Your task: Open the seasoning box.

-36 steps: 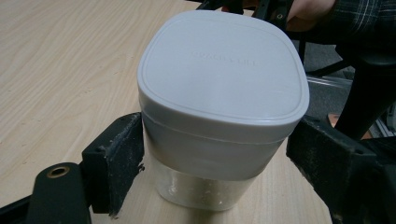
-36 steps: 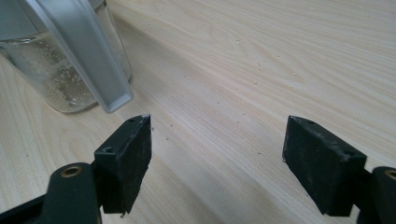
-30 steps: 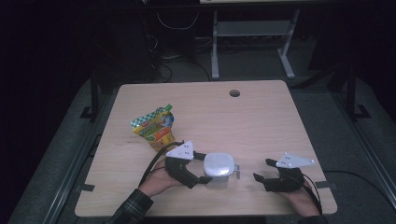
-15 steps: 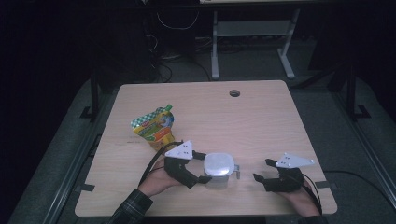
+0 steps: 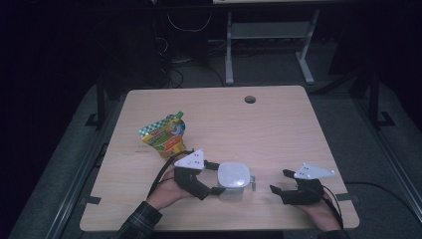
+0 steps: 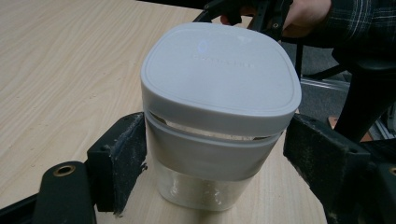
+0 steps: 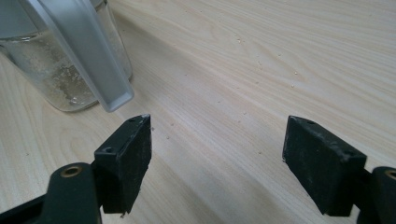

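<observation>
A clear container (image 5: pixel 234 177) with a white lid stands near the table's front edge. My left gripper (image 5: pixel 222 178) reaches it from the left, and its pads sit against both sides below the lid. In the left gripper view the container (image 6: pixel 219 79) spans the whole gap of the gripper (image 6: pixel 215 154), upright on the wood. My right gripper (image 5: pixel 278 181) rests to the container's right, open, with bare table between its pads. From the right gripper (image 7: pixel 217 149) the container (image 7: pixel 56 70) shows at upper left, a grey lid flap (image 7: pixel 88 60) hanging down its side.
A green and yellow pouch (image 5: pixel 164 135) lies on the wooden table (image 5: pixel 249 129) behind my left hand. A round cable hole (image 5: pixel 250 99) sits near the far edge. Dark floor and a metal stand lie beyond the table.
</observation>
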Available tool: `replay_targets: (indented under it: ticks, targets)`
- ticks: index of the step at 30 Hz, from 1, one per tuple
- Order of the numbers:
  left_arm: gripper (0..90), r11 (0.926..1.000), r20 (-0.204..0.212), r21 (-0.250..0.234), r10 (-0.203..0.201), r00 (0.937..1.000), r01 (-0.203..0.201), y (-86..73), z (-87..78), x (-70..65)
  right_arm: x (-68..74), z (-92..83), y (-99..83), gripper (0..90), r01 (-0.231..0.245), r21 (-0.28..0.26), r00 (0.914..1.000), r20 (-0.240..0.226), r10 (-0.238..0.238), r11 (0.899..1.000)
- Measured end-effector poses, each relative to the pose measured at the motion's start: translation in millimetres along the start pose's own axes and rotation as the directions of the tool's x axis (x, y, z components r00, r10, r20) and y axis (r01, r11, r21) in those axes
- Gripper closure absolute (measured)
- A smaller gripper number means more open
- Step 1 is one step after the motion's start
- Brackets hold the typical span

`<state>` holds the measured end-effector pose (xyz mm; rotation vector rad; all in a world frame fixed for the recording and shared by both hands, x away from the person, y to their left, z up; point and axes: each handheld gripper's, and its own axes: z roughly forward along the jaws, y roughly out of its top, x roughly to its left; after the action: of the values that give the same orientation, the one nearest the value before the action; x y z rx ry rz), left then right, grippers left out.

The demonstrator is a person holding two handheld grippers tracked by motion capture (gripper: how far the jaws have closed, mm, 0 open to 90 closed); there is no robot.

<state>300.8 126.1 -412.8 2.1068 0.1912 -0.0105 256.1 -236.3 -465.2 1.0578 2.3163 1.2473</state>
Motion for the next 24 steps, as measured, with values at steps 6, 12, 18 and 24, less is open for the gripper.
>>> replay_targets:
  ticks: [6, 12, 18, 24]
  targets:
    - [22.8, 0.9999, -0.005, -0.015, -0.002, 1.0, 0.001, 1.9, -2.2, -1.0, 0.2, -0.1, -0.1, 23.4, -0.003, 0.002, 1.0, 0.0, 0.003, 1.0]
    - [24.4, 0.9998, -0.009, -0.022, 0.004, 0.9999, -0.005, 4.3, -4.9, -2.3, 0.2, 0.1, 0.0, 23.4, -0.002, 0.002, 1.0, -0.001, 0.002, 1.0]
    - [27.0, 0.9994, -0.013, -0.033, 0.008, 0.9999, -0.008, 6.1, -7.4, -3.7, 0.1, 0.2, -0.1, 23.4, -0.002, 0.002, 1.0, -0.002, 0.002, 1.0]
    - [32.4, 0.9991, -0.015, -0.039, 0.017, 0.9998, -0.017, 8.2, -11.2, -5.0, 0.1, 0.3, -0.1, 23.4, -0.002, 0.003, 1.0, -0.003, 0.002, 1.0]
